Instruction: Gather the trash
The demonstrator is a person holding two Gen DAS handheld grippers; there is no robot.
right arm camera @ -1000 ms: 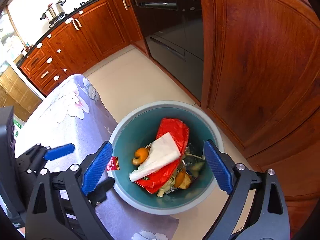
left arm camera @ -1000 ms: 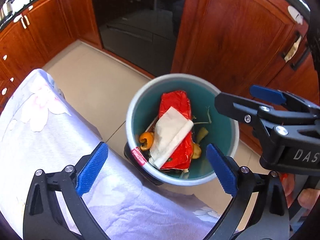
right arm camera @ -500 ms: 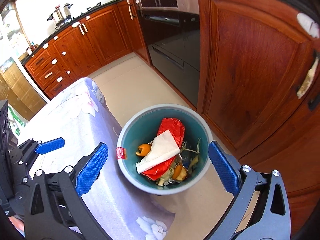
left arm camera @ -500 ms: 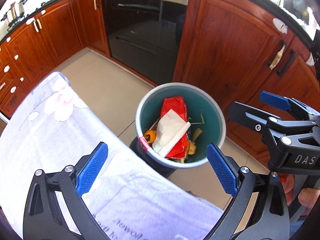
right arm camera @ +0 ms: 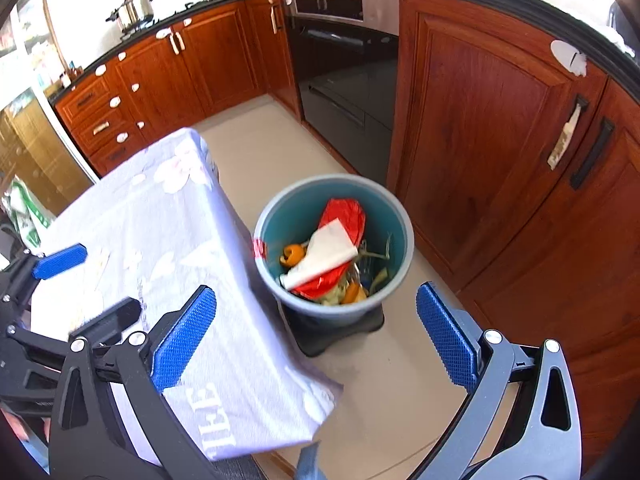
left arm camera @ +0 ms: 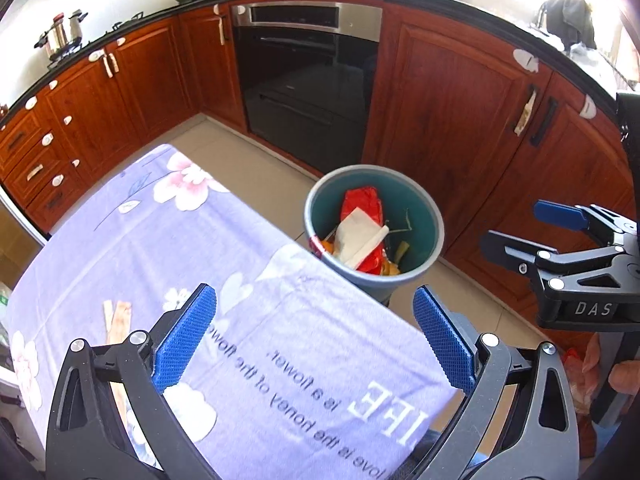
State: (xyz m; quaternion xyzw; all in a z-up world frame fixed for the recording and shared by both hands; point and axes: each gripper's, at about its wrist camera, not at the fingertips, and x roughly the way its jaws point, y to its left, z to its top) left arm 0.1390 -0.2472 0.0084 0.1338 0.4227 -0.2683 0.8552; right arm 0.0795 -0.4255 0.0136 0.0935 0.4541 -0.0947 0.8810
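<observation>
A grey bin with a teal inside [left arm camera: 424, 216] [right arm camera: 296, 216] stands on the floor beside the table. In it lie a red wrapper [left arm camera: 362, 202] [right arm camera: 346, 212], a white paper [left arm camera: 356, 234] [right arm camera: 326, 252], orange peel [right arm camera: 292, 254] and green scraps. My left gripper [left arm camera: 314, 338] hangs open over the lilac flowered tablecloth [left arm camera: 160, 240] [right arm camera: 152, 216], with nothing between its blue pads. My right gripper [right arm camera: 316, 338] [left arm camera: 532, 224] is open above the floor, short of the bin, and holds nothing. Thin wooden sticks [left arm camera: 116, 322] lie on the cloth by the left finger [left arm camera: 184, 336].
Red-brown kitchen cabinets [left arm camera: 448, 116] and a black oven [left arm camera: 308, 80] stand behind the bin. Pots [left arm camera: 66, 30] sit on the counter at far left. A hand [left arm camera: 624, 376] shows at the right edge. Beige floor tiles [right arm camera: 260, 148] run between table and cabinets.
Both grippers have pulled up and back from the bin, which now looks smaller and farther. More of the tablecloth lies under the left gripper. Both stay open and empty.
</observation>
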